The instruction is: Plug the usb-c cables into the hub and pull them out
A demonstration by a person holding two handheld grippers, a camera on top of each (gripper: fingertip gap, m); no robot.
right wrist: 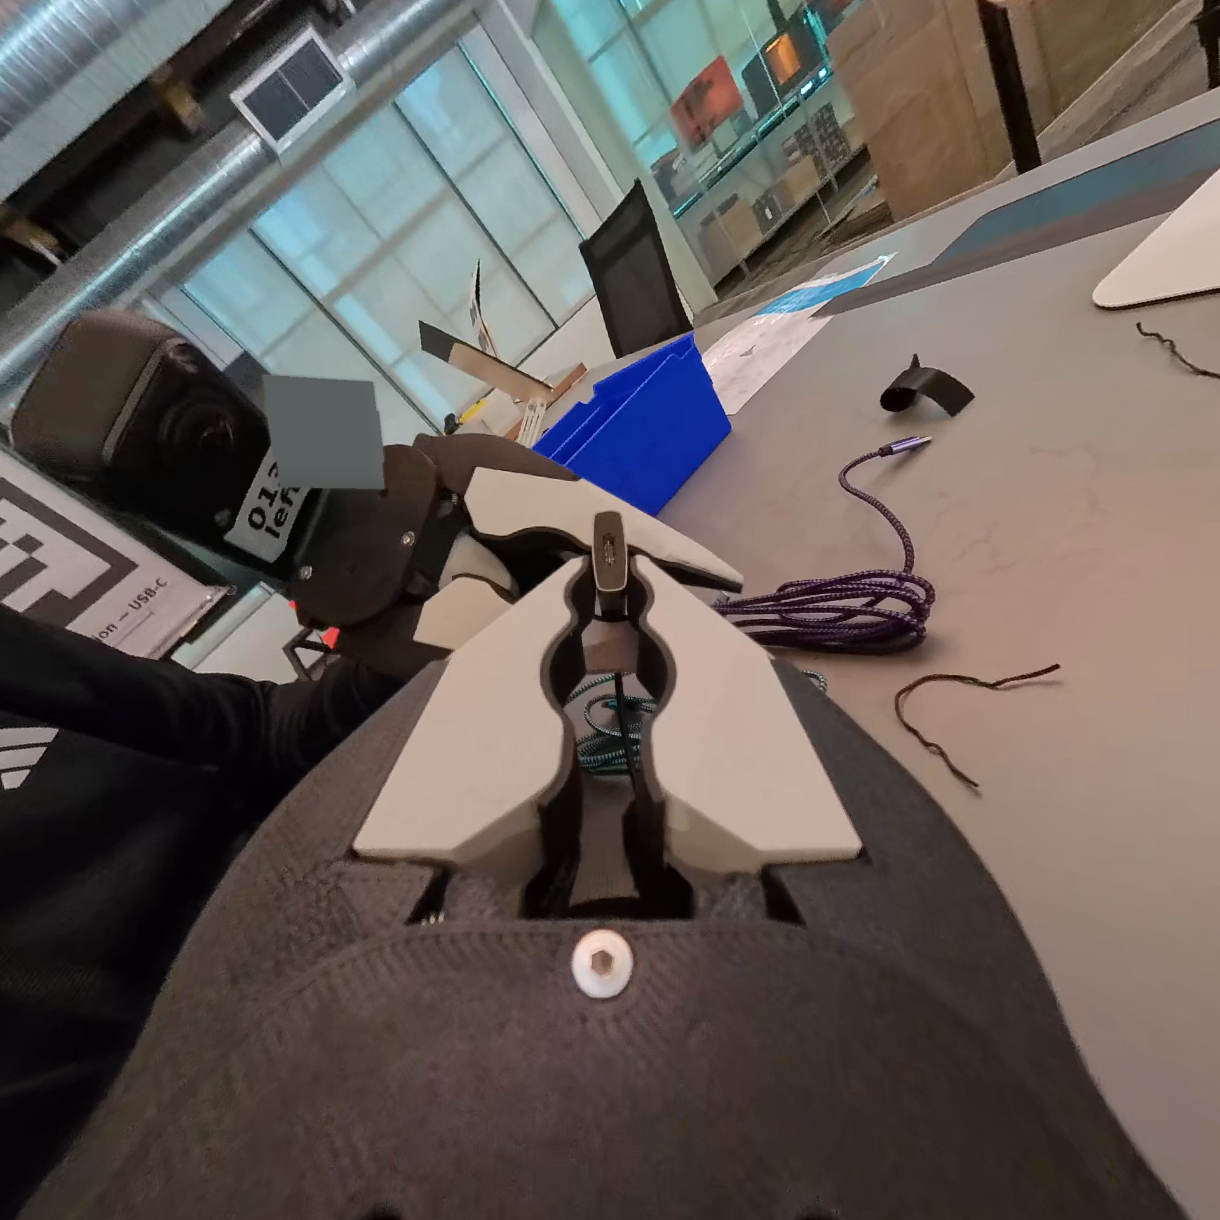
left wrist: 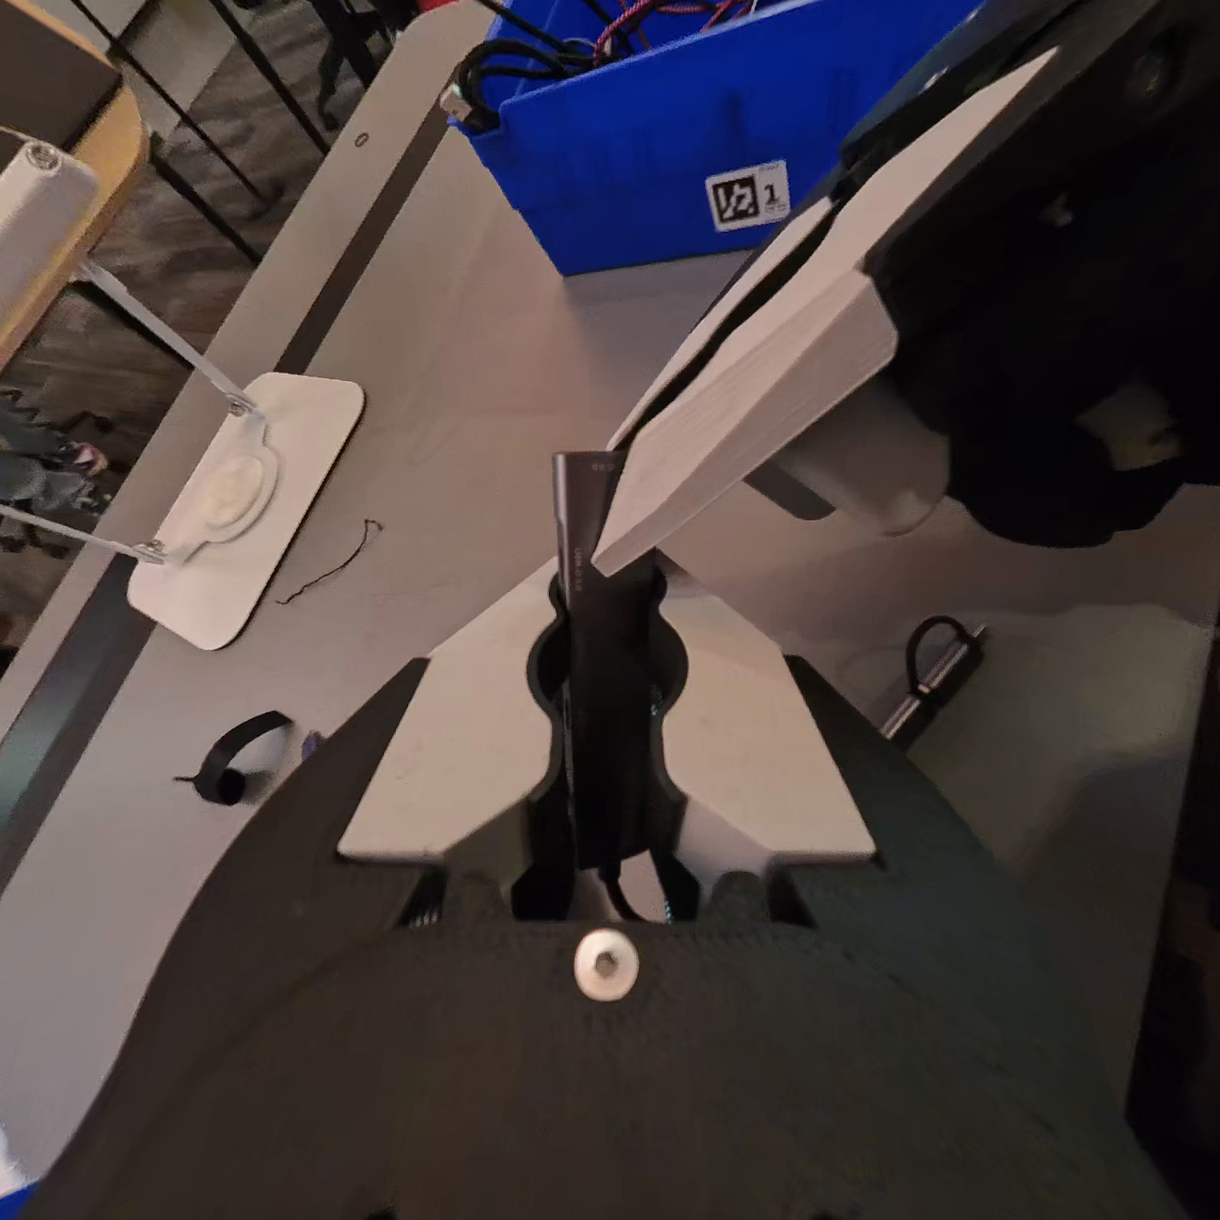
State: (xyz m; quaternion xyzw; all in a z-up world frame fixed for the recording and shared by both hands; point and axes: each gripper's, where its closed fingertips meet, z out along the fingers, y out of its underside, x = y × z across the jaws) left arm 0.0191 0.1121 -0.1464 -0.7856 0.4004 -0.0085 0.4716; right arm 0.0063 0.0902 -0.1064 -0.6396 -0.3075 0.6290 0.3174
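Note:
My left gripper [left wrist: 607, 587] is shut on the slim dark grey hub [left wrist: 581, 515], which sticks out past its fingertips. My right gripper [left wrist: 610, 502] comes in from the upper right with its tips against the hub's right edge. In the right wrist view my right gripper [right wrist: 607, 574] is shut on a dark grey usb-c plug [right wrist: 607, 548] with a thin black cable [right wrist: 626, 726]. The plug's far end meets the left gripper's white fingers [right wrist: 568, 502]. Whether the plug sits in a port is hidden.
A blue bin [left wrist: 627, 165] stands at the back of the grey table [left wrist: 462, 396]. A white stand base [left wrist: 251, 508] lies to the left. On the table are a coiled purple cable [right wrist: 851, 607], a teal braided cable [right wrist: 597, 739], a black strap loop [right wrist: 924, 393] and a dark thread [right wrist: 957, 700]. My hands' fingertips stand some 4 cm from each other.

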